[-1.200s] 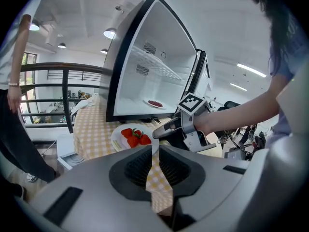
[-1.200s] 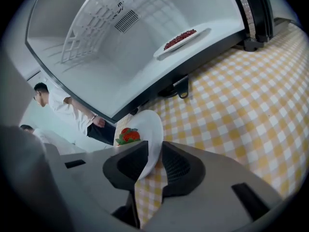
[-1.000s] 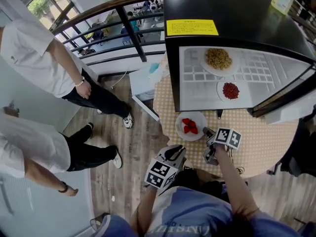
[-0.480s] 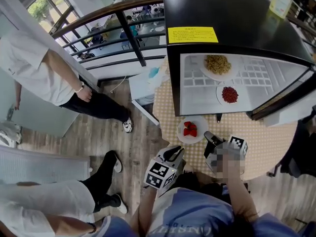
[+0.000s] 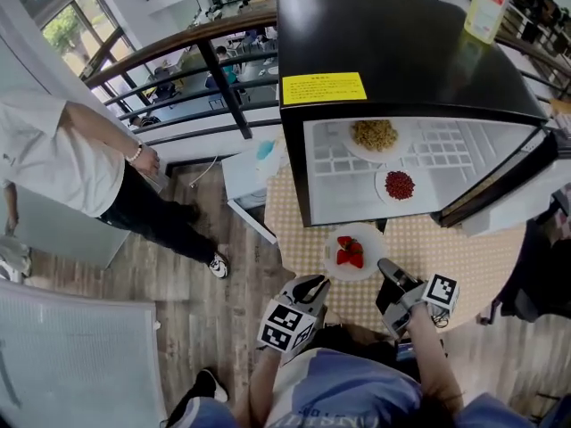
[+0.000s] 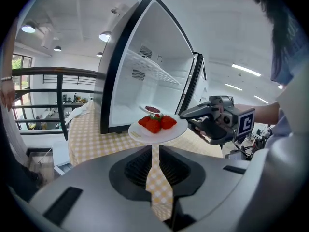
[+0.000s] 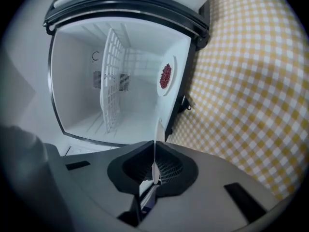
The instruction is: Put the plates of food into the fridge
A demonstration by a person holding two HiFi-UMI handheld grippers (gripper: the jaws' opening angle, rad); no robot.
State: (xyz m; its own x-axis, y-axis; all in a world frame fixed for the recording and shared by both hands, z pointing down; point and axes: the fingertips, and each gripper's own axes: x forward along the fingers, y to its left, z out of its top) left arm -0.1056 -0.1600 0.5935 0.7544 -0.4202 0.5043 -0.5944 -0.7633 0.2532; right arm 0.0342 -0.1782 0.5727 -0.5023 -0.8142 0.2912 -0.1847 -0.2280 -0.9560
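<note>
The left gripper (image 5: 308,285) waits by the table's (image 5: 482,248) near edge, jaws a tiny bit apart and holding nothing. The strawberry plate (image 5: 350,251) hangs just before the fridge's (image 5: 401,43) front edge, its rim pinched tight by the right gripper (image 5: 384,266). The yellow food plate (image 5: 374,135) and red bean plate (image 5: 399,185) already sit inside, so it looks like only this one is left.
</note>
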